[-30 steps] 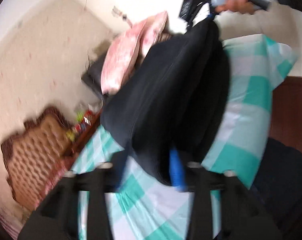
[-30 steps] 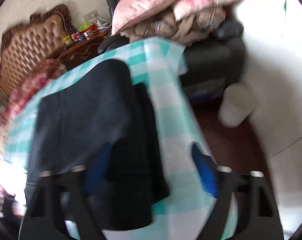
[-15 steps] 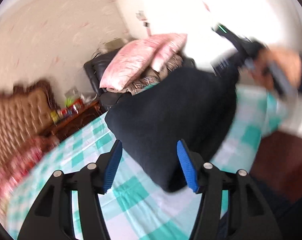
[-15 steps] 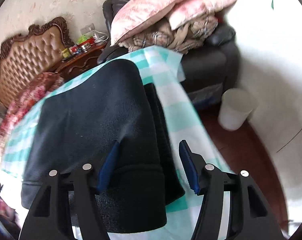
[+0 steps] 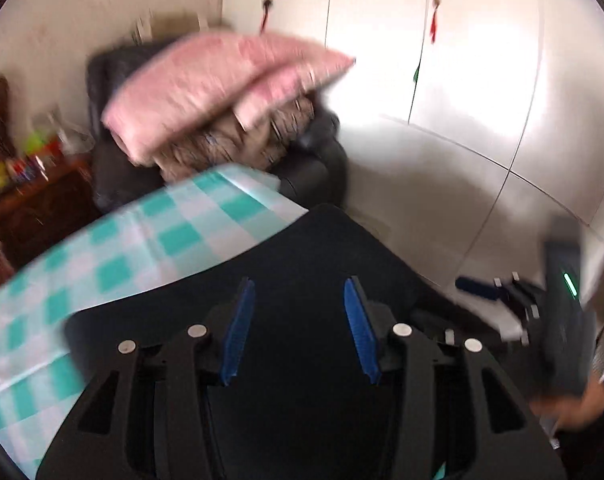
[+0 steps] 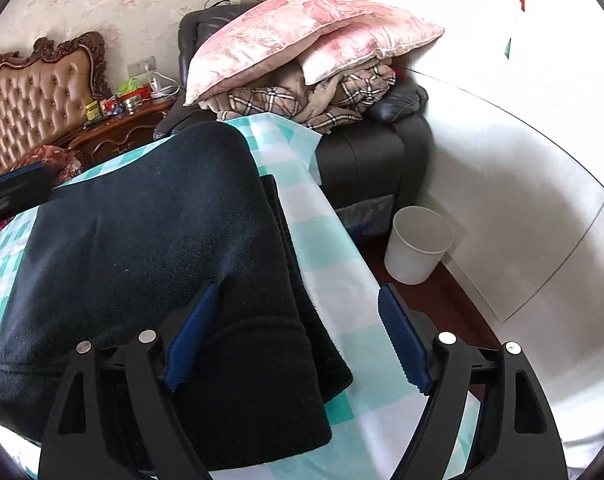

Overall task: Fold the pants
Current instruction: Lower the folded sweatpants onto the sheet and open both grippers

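Pants (image 6: 149, 240) apparently beneath both hand-held grippers

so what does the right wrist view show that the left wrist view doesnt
Only the right wrist view: the white bin on the floor, the tufted headboard, and the folded layers of the black pants stacked at their near edge.

Only the left wrist view: the right hand-held gripper from outside, blurred, and the white cupboard doors.

Both: the pants on the teal checked cloth, the pink pillows on the dark armchair, and each view's own jaws with nothing clamped; the left hand-held gripper is closing, the right opening.
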A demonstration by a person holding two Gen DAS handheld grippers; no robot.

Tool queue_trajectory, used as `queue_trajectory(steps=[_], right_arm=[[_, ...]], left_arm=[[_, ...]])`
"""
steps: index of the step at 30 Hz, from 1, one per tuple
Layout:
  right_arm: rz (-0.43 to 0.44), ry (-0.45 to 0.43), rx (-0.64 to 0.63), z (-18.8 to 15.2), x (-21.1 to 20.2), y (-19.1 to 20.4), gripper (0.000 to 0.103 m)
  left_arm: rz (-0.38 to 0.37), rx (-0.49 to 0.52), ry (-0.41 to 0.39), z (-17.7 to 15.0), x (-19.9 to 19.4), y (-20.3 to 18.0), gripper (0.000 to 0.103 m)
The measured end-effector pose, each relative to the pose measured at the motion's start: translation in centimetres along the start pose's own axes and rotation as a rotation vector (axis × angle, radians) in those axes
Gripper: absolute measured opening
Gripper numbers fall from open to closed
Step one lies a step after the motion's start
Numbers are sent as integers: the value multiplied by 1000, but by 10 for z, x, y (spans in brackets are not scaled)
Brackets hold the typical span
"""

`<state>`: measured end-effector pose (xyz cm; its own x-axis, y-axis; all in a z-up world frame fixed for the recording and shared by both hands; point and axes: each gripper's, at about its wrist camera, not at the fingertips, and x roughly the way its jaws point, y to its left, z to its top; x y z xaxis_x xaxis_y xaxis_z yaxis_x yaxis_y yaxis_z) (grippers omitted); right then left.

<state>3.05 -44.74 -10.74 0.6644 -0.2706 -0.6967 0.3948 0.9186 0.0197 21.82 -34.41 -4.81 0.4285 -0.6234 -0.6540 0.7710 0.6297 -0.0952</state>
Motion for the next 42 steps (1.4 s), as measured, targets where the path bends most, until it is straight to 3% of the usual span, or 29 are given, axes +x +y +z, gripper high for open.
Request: queue_trajectory(steps=[3,8,10,15,20,23,24,27,31,34,39,42], right_arm=[[-5,4,3,0,1,0,77],[-16,1,-3,0,2,0,77],[-29,-5,-6,-1,3,3,77],[-53,-13,-16,-1,4,6,77],[-56,-12,-17,-1,4,7,77],[-56,-12,-21,-1,5,7,77],[-55,-11,-20,-1,5,7,77],[-55,-12,-21,-1,5,7,77],[-61,-16,-22,-3,5,8,77],[-70,-16,-31,-2,4,10,78],[-86,-15,-28,9,-9,17,80],[-55,-90,-53,15,-40,31,86]], left_arm=[[-31,-52,76,19,42,1,27],[-51,-168,189,26,96,13,25],[-41,-162,203,26,103,14,26],[8,-122,203,26,107,7,27],[2,-120,184,24,103,7,27],[9,-159,146,26,89,11,29],[37,-189,124,25,82,14,34],[97,-238,67,17,65,21,35],[163,-267,107,3,65,31,28],[167,-276,152,-2,73,36,28],[178,-264,163,-6,80,37,28],[181,-263,159,-7,81,37,29]])
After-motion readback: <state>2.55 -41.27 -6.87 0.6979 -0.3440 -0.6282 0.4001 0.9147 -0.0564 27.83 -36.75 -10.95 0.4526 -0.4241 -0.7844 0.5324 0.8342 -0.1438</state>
